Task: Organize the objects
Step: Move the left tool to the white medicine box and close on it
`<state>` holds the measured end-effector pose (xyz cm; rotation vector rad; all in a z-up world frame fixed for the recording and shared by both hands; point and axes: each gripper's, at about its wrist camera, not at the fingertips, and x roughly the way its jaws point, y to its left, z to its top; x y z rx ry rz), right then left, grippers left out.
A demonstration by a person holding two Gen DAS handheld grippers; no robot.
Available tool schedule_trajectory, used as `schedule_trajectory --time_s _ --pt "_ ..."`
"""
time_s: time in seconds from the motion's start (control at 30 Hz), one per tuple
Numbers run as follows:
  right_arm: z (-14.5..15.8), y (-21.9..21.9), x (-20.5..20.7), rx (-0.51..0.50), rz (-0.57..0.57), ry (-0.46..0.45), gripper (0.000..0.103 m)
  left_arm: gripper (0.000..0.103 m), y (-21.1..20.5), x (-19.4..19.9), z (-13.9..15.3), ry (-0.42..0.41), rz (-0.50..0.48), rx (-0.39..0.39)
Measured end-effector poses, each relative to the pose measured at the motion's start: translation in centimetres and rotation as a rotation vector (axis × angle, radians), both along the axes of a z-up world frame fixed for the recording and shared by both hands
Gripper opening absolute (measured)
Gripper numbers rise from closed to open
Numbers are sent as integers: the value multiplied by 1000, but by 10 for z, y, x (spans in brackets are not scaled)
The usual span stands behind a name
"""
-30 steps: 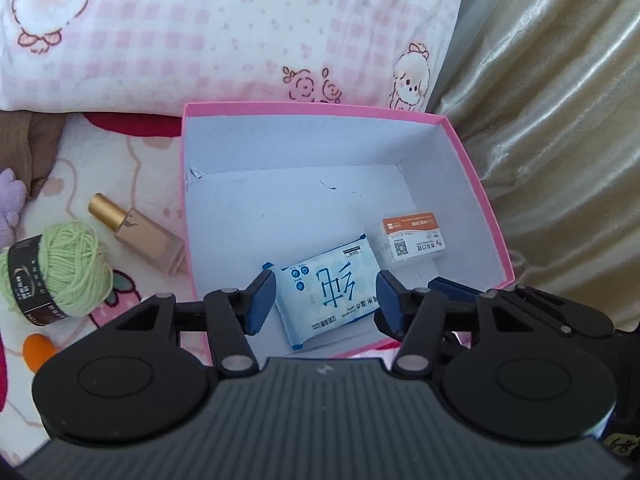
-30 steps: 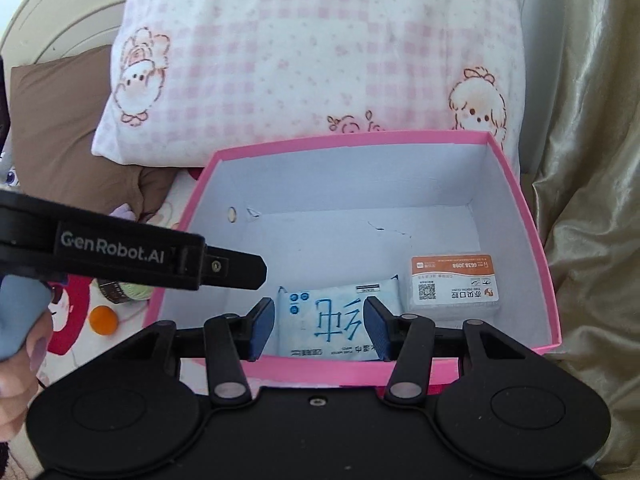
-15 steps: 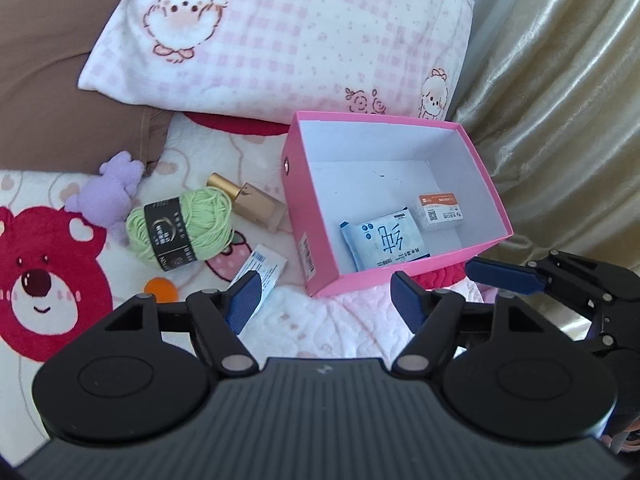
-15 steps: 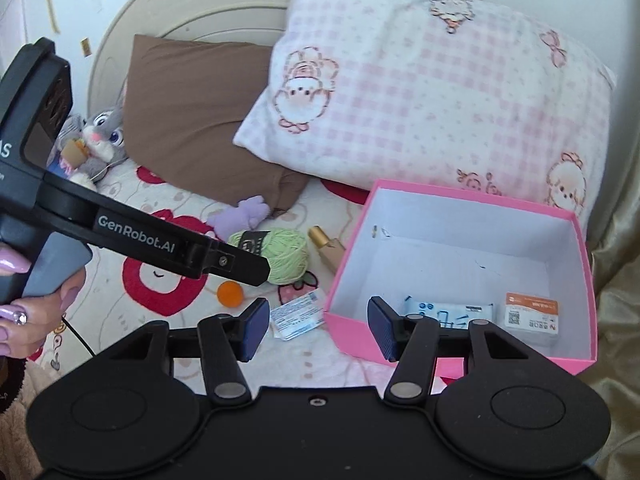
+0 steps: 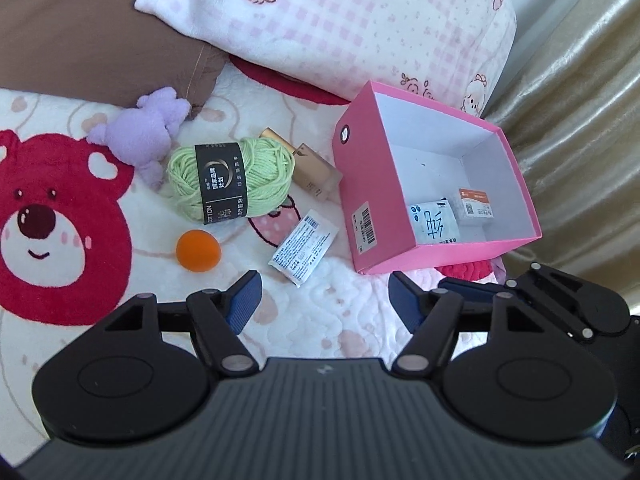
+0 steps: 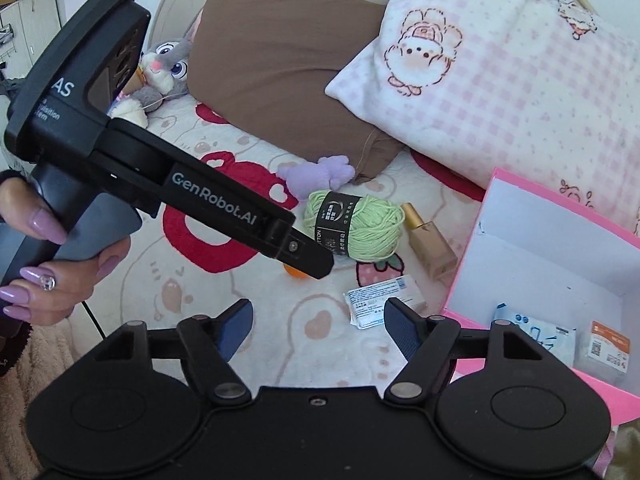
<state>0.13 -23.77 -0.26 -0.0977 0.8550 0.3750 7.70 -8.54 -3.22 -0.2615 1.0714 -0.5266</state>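
Observation:
A pink box (image 5: 360, 184) with a white inside lies on the blanket and holds a blue-white wipes pack (image 5: 434, 226) and a small orange-white carton (image 5: 476, 206). Left of it lie a gold bottle (image 5: 314, 174), green yarn (image 5: 228, 176), an orange ball (image 5: 199, 255), a white sachet (image 5: 304, 246) and a purple plush (image 5: 144, 136). My left gripper (image 5: 322, 284) hovers open above the blanket just in front of the sachet, holding nothing. My right gripper (image 6: 317, 306) is opening with nothing between its jaws, beside the sachet (image 6: 384, 300) and left of the box (image 6: 560, 248).
A pink checked pillow (image 5: 360, 20) and a brown pillow (image 5: 100, 32) lie behind the objects. A gold curtain (image 5: 580, 100) hangs right of the box. A grey rabbit plush (image 6: 168, 64) sits at the back left. A hand (image 6: 48, 264) holds the left gripper's handle.
Both grippers have drawn back from over the box and shifted left, so the loose items on the blanket now show. Both pairs of jaws stand wider than before.

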Motion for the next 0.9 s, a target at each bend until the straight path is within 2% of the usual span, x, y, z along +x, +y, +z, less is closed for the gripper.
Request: schedule_trajectory --time_s 0.13,0.23,0.4,0.5,0.7,0.9 --pt "-28 9 12 -10 -22 25 77 67 -1 9 -28 12 -8 -11" --pt "-46 15 19 -35 -42 10 77 63 1 16 -49 19 -11 -55" --pt "-75 17 28 -6 -121 -11 77 49 -6 29 -76 26 -40 -62" --pt "-92 19 32 22 -155 -16 77 44 -14 34 -85 0 -49 -61" --pt "-119 16 43 -8 -217 4 77 37 -35 44 -94 -78 -79 15" --pt "-130 9 51 -11 -243 16 77 36 -39 52 -104 -74 -100 2"
